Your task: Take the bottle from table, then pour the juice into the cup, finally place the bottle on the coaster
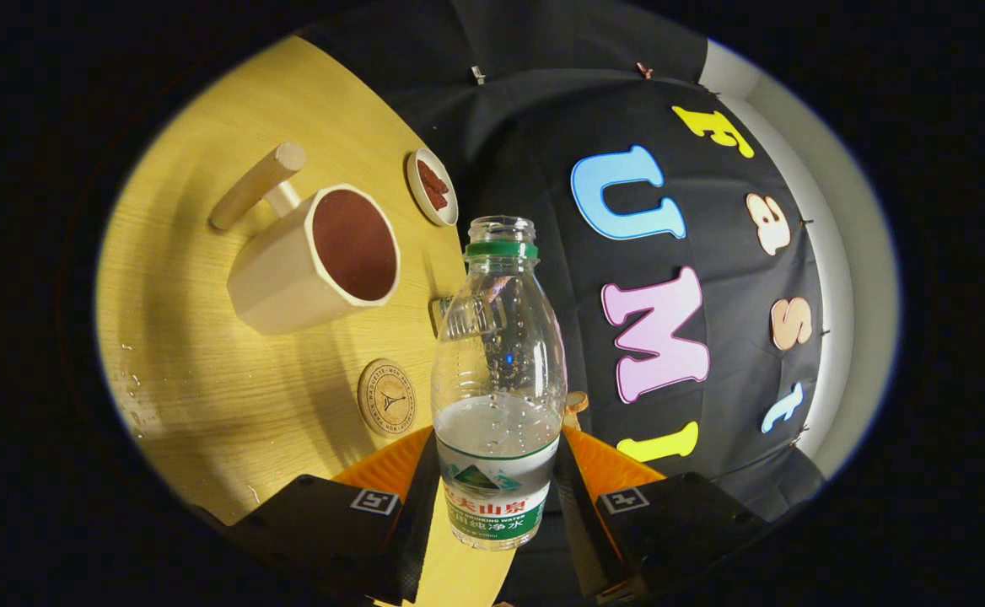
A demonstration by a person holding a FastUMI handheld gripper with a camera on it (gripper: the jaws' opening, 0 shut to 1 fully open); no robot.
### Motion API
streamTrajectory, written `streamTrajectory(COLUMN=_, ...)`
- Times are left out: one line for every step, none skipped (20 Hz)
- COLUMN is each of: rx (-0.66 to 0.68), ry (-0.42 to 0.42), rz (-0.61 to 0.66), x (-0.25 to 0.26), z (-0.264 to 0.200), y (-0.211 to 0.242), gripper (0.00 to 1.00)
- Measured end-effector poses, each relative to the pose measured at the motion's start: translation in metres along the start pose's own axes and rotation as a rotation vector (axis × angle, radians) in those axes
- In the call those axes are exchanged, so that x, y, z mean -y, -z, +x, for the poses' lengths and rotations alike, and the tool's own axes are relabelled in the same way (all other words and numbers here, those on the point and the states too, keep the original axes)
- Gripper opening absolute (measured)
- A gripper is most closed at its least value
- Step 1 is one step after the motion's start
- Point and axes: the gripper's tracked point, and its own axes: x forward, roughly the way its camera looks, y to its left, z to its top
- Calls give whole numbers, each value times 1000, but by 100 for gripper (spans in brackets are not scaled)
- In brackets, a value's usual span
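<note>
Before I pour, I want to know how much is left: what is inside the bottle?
The bottle, held between the gripper fingers with its cap off, holds clear liquid up to just above the label; the upper part is empty, with droplets on the wall. The label hides what lies lower down.

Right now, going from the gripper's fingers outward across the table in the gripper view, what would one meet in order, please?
Bottle clamped between the fingers → round coaster → cup with its wooden handle → small dish farthest out.
</note>
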Motion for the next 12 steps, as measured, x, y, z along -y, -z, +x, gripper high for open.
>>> streamTrajectory(rx=-5, ry=-5, rz=-24, x=-1, z=0, y=-1, gripper=71)
streamTrajectory(rx=-8, ry=-8, rz=-44, x=0, z=0, y=-2, gripper=71)
streamTrajectory(rx=-9, ry=-12, rz=-61, x=-2, z=1, y=-3, gripper=71)
streamTrajectory(rx=-11, ry=-15, rz=-81, x=-1, z=2, y=-2, gripper=71)
streamTrajectory(rx=-11, ry=-17, rz=-101, x=-1, z=1, y=-2, gripper=71)
streamTrajectory(rx=-13, ry=-16, rz=-123, x=-1, z=2, y=-2, gripper=71)
streamTrajectory(rx=-19, ry=-18, rz=-152, x=0, z=2, y=-2, gripper=71)
streamTrajectory(rx=-24, ry=-21, rz=-169, x=-1, z=1, y=0, gripper=71)
streamTrajectory(rx=-30, ry=-27, rz=-181, x=-1, z=1, y=3, gripper=71)
streamTrajectory(rx=-38, ry=-32, rz=-192, x=-1, z=2, y=5, gripper=71)
streamTrajectory(rx=-42, ry=-31, rz=-207, x=1, z=2, y=5, gripper=71)
streamTrajectory(rx=-47, ry=-30, rz=-224, x=3, z=3, y=7, gripper=71)
